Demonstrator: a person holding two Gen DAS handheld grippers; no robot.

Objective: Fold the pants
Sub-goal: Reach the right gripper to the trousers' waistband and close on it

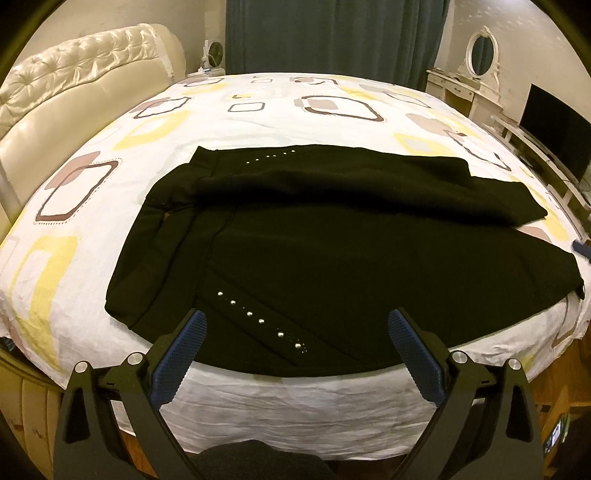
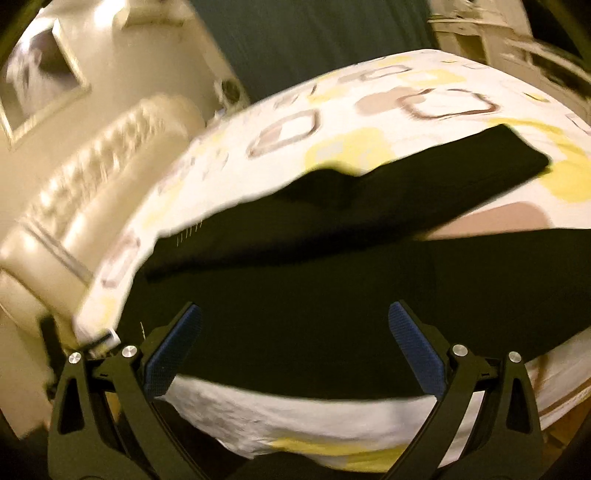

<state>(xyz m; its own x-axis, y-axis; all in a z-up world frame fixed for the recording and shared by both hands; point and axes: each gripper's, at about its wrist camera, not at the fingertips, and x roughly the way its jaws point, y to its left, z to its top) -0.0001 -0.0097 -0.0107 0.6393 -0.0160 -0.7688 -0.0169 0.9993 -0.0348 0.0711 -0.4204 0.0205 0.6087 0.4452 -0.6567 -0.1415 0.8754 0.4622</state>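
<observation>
Black pants [image 1: 332,258] lie spread on the bed [image 1: 258,110] near its front edge — one leg folded across the other, a row of silver studs [image 1: 258,319] on the near part. Left gripper [image 1: 295,328] hangs over the near hem, jaws wide, holding nothing. Right gripper [image 2: 295,325] also wide and empty above the fabric — that view blurred. Cream tufted headboard [image 1: 74,85] at left, dark curtain [image 1: 332,33] behind.

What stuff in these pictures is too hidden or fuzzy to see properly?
- Black pants: the right leg end is cut off by the left wrist view's edge.
- Framed picture on the wall: motion blur in the right wrist view hides what it shows.
- Small fan beside the headboard: too small for detail.
</observation>
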